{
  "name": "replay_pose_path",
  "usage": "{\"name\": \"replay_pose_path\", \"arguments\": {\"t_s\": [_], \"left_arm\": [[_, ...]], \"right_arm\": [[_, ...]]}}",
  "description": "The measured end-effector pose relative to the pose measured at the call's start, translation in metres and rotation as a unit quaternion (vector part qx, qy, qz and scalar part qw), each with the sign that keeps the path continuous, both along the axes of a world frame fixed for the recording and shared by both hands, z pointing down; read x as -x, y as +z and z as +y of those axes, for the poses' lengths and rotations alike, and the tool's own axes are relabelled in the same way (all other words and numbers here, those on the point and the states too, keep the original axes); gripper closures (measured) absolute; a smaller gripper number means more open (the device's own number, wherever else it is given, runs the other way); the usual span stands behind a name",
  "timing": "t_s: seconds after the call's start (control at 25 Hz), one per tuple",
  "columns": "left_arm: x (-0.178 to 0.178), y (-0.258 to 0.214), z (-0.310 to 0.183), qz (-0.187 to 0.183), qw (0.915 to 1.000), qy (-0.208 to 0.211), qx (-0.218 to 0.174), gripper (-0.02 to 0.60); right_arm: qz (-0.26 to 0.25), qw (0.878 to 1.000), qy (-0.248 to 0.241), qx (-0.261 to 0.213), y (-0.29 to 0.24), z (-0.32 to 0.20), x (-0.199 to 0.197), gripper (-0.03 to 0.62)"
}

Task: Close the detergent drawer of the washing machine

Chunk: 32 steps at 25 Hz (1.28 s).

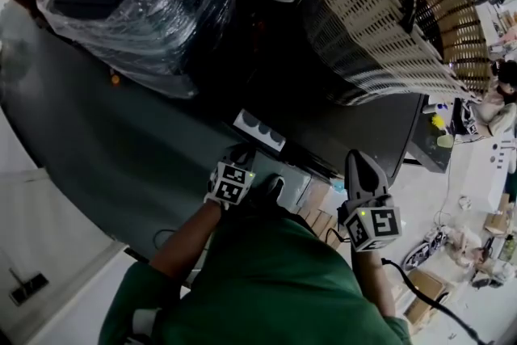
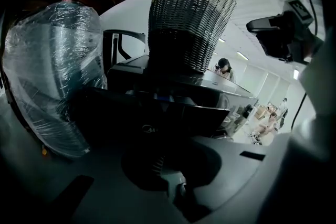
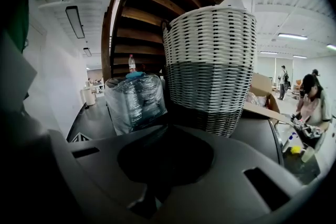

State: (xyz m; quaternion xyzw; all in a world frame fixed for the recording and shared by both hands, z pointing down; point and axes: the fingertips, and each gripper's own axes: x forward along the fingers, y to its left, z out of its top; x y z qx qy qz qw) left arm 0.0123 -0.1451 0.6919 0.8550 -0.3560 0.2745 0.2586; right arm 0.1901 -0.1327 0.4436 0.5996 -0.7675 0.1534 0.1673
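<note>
- Bright white floor fills the right side of the room, with boxes and small things lying on it.
- A dark washing machine [image 1: 359, 125] stands in the middle of the head view.
- A big woven basket [image 1: 380, 12] sits on the machine's top and covers most of it, reaching to the back and right edges.
- A bundle wrapped in clear plastic [image 1: 137, 4] stands just past the top's left edge.
- The detergent drawer [image 1: 260, 130] sticks out from the front edge of the machine, near the front left corner. It is open, and its little cups show.
- The left gripper [image 1: 242, 156] is right in front of the drawer, with its tip just beside the drawer's front. I cannot tell if it touches.
- In the left gripper view the jaws are closed together with nothing between them. The dark front of the machine fills the space just past them.
- The right gripper [image 1: 361, 166] hangs near the front right corner of the machine, well apart from the drawer.
- In the right gripper view its jaws are also together and hold nothing. The basket and the plastic bundle stand beyond them.
- The person holding both grippers wears a green top [image 1: 266, 287].
</note>
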Motion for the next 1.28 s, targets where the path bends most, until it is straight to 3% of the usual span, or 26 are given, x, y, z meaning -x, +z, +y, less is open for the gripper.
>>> {"name": "replay_pose_path", "arguments": {"t_s": [0.6,1.28], "left_arm": [[-0.03,0.002,-0.05,0.0,0.9999,0.012,-0.009,0.552],[-0.031,0.0,-0.052,0.018,0.9997,-0.002,0.015,0.552]], "right_arm": [[-0.002,1.0,0.013,0.01,0.006,-0.03,-0.008,0.572],[-0.016,0.999,-0.006,0.029,0.025,-0.054,-0.005,0.572]]}}
